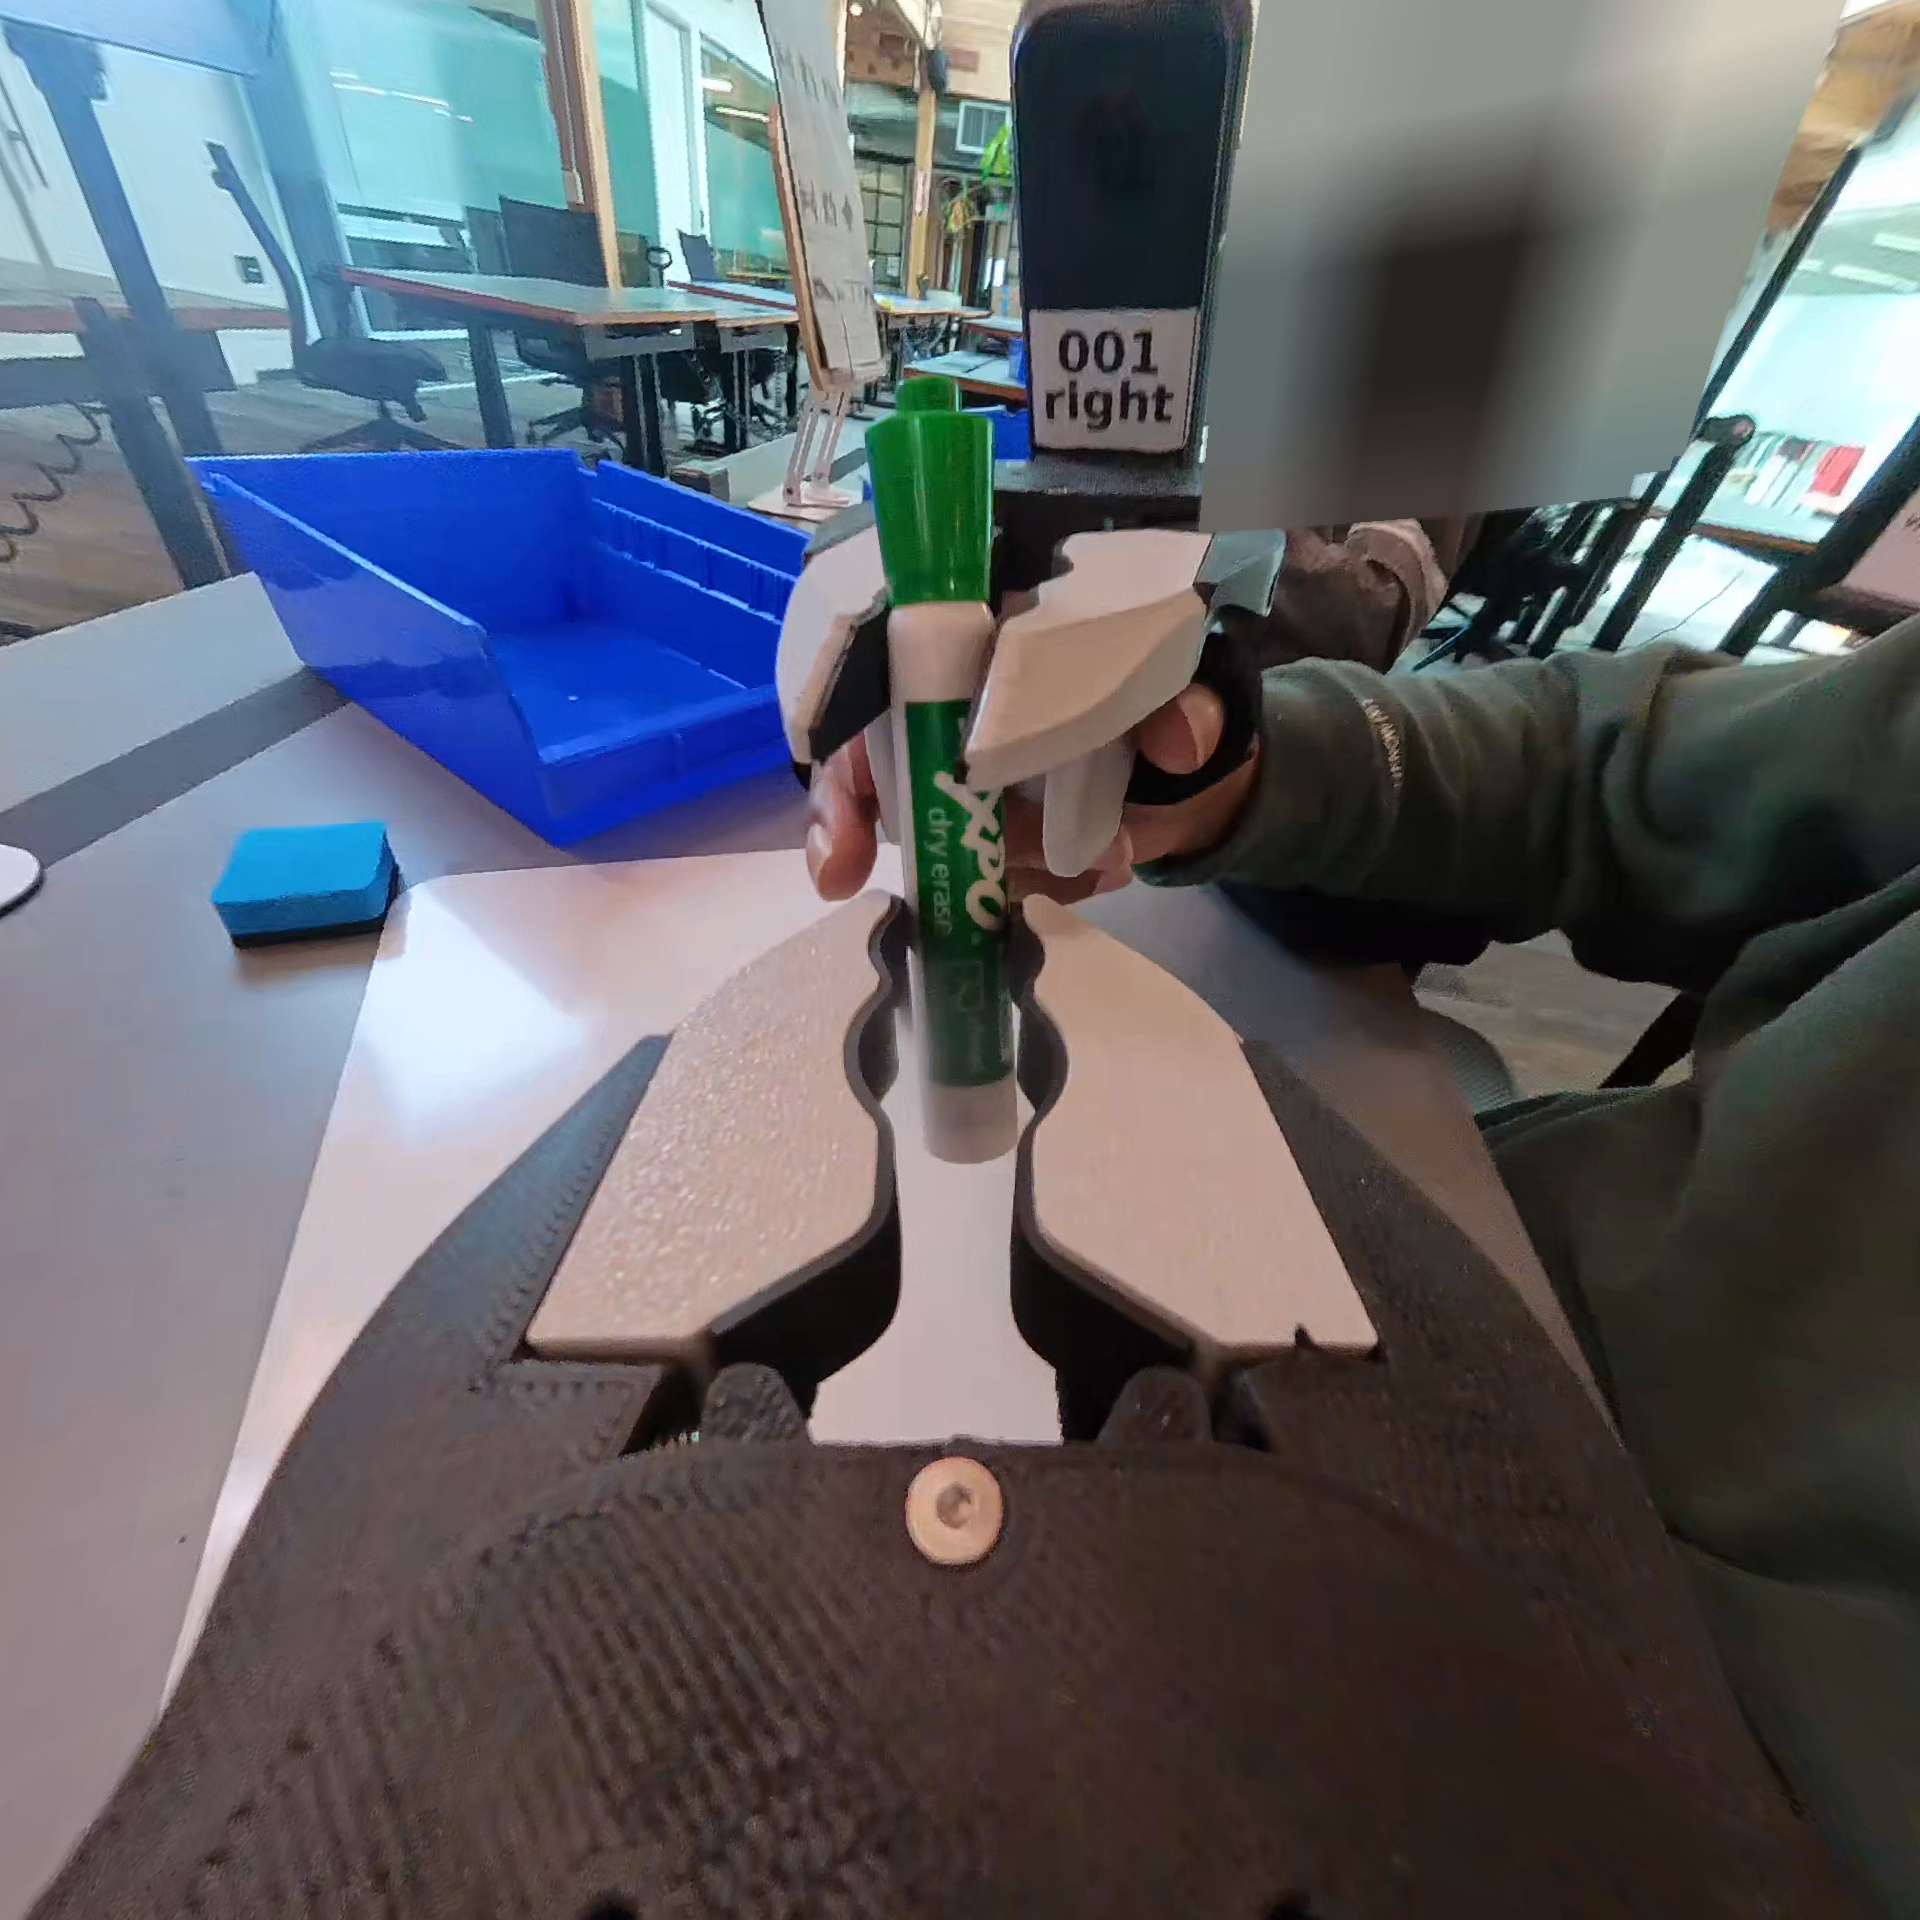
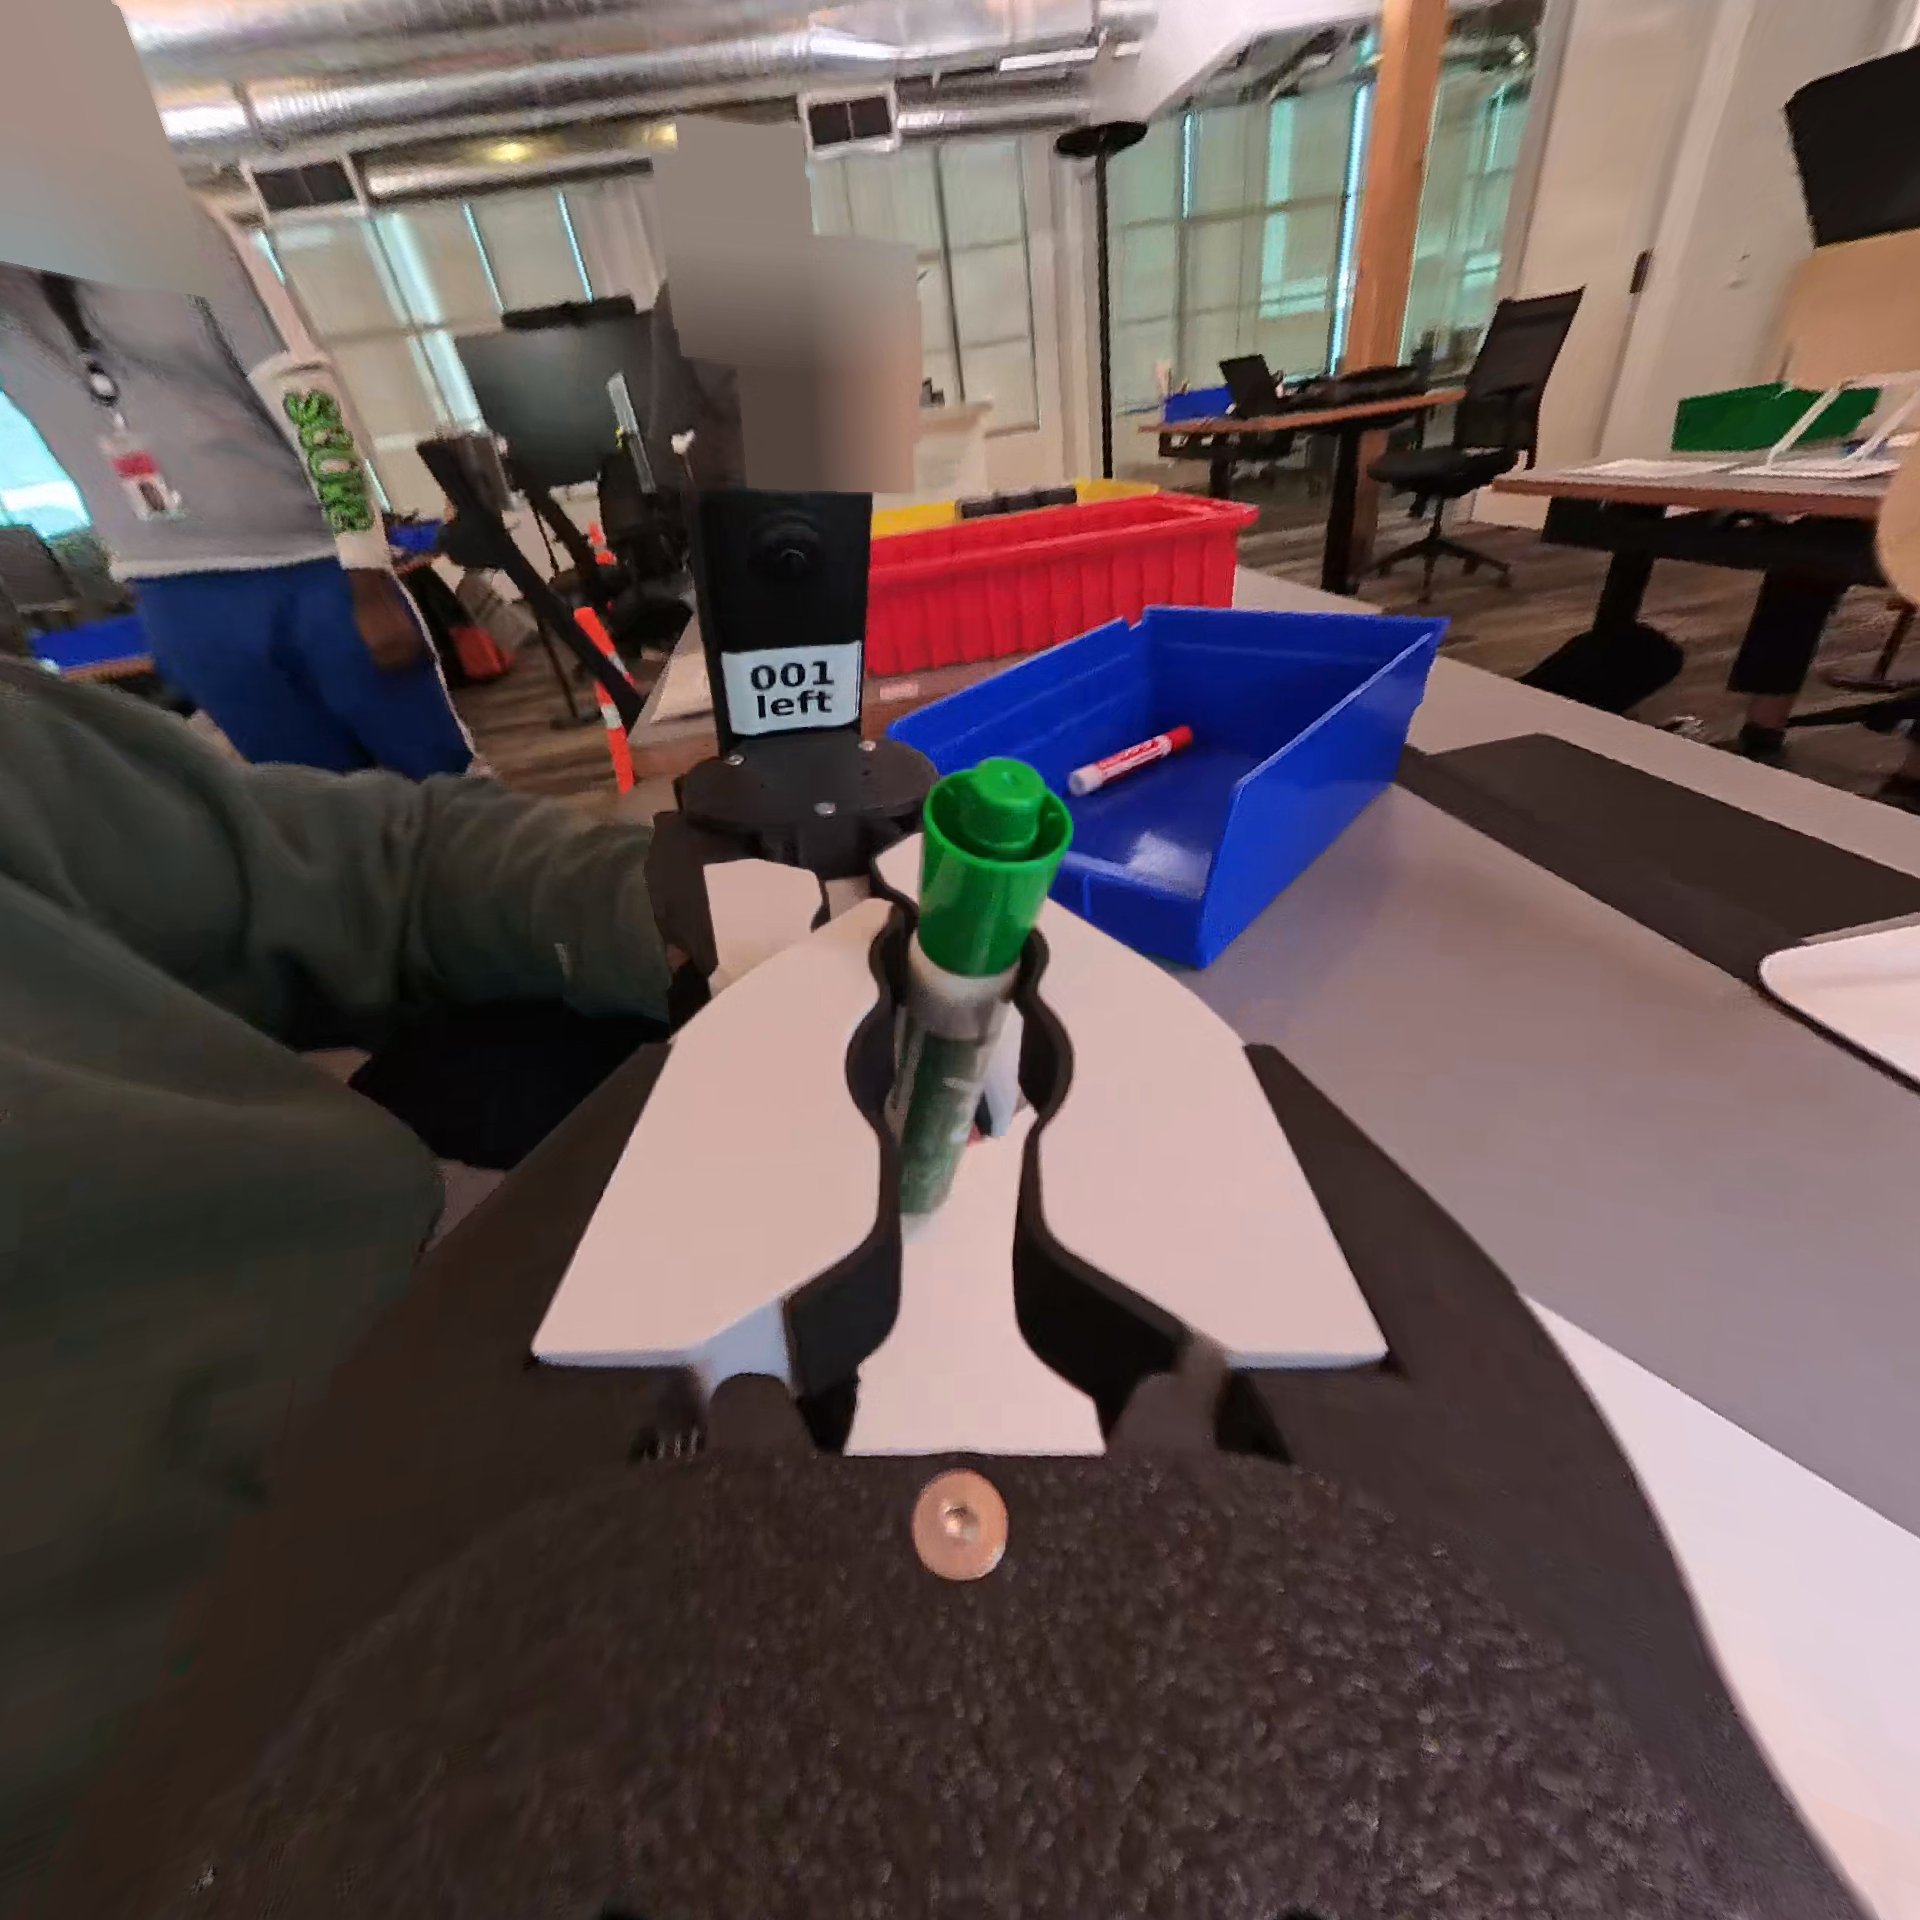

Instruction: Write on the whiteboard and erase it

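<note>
Each wrist camera looks closely along its own fingers; facing each other, both share the upright green-capped marker (image 1: 940, 665) (image 2: 982, 894).

Green marker (image 1: 951, 790) clamped upright by both grippers: right gripper (image 1: 935, 675) just below cap, left gripper (image 1: 961, 935) lower on barrel.

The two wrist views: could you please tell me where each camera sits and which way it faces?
Left wrist view: sits on the left gripper, faces along its fingers over the whiteboard toward the right gripper, a hand and green sleeve.
Right wrist view: sits on the right gripper, faces the left gripper, sleeve and blue bin.
Shared: the upright green marker, gripped by both; the bin.
</note>
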Demonstrator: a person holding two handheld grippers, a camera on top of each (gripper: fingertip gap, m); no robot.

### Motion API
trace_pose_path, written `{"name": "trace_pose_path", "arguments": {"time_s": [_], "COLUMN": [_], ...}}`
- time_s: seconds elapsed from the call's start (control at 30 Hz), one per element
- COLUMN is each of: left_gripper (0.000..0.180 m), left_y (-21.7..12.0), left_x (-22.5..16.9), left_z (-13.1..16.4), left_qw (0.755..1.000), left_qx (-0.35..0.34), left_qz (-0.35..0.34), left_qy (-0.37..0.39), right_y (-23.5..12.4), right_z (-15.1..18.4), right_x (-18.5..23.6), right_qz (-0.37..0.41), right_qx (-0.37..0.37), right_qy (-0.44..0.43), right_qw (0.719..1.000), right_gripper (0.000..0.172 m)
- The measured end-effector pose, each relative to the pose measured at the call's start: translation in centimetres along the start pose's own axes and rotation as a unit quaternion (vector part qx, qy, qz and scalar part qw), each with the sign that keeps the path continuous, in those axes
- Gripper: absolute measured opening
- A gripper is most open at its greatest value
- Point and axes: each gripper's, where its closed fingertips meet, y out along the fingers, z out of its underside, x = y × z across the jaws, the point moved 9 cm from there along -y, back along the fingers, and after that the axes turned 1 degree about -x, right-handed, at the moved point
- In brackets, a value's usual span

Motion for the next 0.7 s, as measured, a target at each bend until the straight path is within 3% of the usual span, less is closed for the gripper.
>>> {"name": "trace_pose_path", "arguments": {"time_s": [0.1,0.17,0.27,0.43,0.53,0.63,0.7], "left_gripper": [0.021,0.035,0.037,0.036,0.021,0.021,0.020], "left_y": [-0.4,-1.8,-3.6,-1.6,-0.7,-0.7,-1.1], "left_x": [0.2,0.9,1.1,-1.3,-1.6,-1.8,-1.9], "left_z": [0.0,-0.8,-2.1,-1.6,-0.5,-0.4,-0.9], "left_qw": [1.000,1.000,0.999,0.995,0.983,0.979,0.978], "left_qx": [0.017,0.000,-0.038,0.031,0.086,0.101,0.085], "left_qz": [-0.006,-0.009,-0.027,-0.041,-0.079,-0.082,-0.078], "left_qy": [0.018,0.004,0.003,0.090,0.139,0.160,0.171], "right_y": [-0.1,-0.6,-0.5,2.3,3.0,3.0,2.9], "right_z": [0.1,-0.1,0.8,3.4,4.0,4.3,3.8], "right_x": [0.1,-0.1,0.1,1.9,2.5,2.8,3.0], "right_qz": [0.010,0.065,0.142,0.156,0.162,0.169,0.167], "right_qx": [0.039,0.080,0.176,0.275,0.295,0.301,0.280], "right_qy": [-0.041,-0.105,-0.222,-0.317,-0.347,-0.368,-0.370], "right_qw": [0.998,0.989,0.948,0.894,0.875,0.863,0.870], "right_gripper": [0.018,0.018,0.018,0.019,0.019,0.019,0.019]}}
